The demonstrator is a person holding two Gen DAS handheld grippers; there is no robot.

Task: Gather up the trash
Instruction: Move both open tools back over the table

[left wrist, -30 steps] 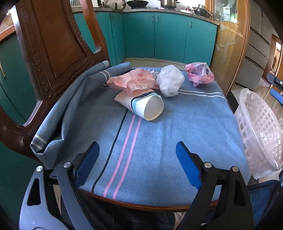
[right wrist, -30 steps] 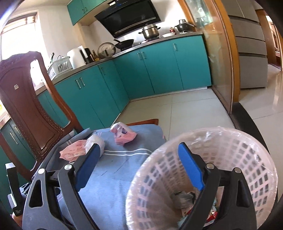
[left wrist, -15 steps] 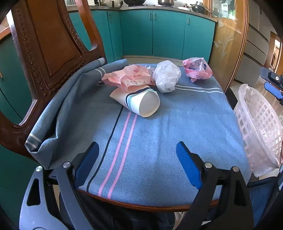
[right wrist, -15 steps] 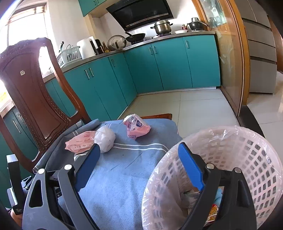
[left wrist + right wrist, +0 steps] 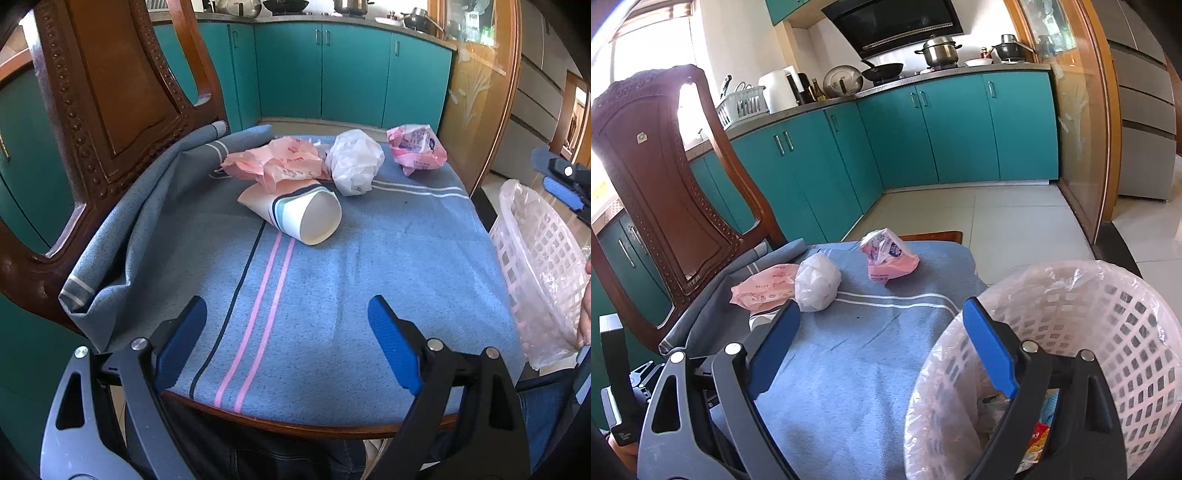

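A paper cup (image 5: 303,214) lies on its side on the blue cloth (image 5: 369,280), mouth toward me. Behind it lie a flat pink wrapper (image 5: 277,162), a crumpled white bag (image 5: 354,160) and a pink packet (image 5: 415,149). These also show in the right wrist view: wrapper (image 5: 764,290), white bag (image 5: 817,282), pink packet (image 5: 888,258). My left gripper (image 5: 286,321) is open and empty over the cloth's near edge. My right gripper (image 5: 882,325) is open and empty, above the cloth beside the white lined basket (image 5: 1108,332), which holds some trash.
A carved wooden chair back (image 5: 110,92) rises at the left, with the cloth draped against it. The basket (image 5: 539,258) stands off the seat's right edge. Teal kitchen cabinets (image 5: 923,140) and a tiled floor (image 5: 979,210) lie beyond.
My right gripper has swung left from over the basket toward the cloth. My left gripper has drawn back slightly. Both stay open.
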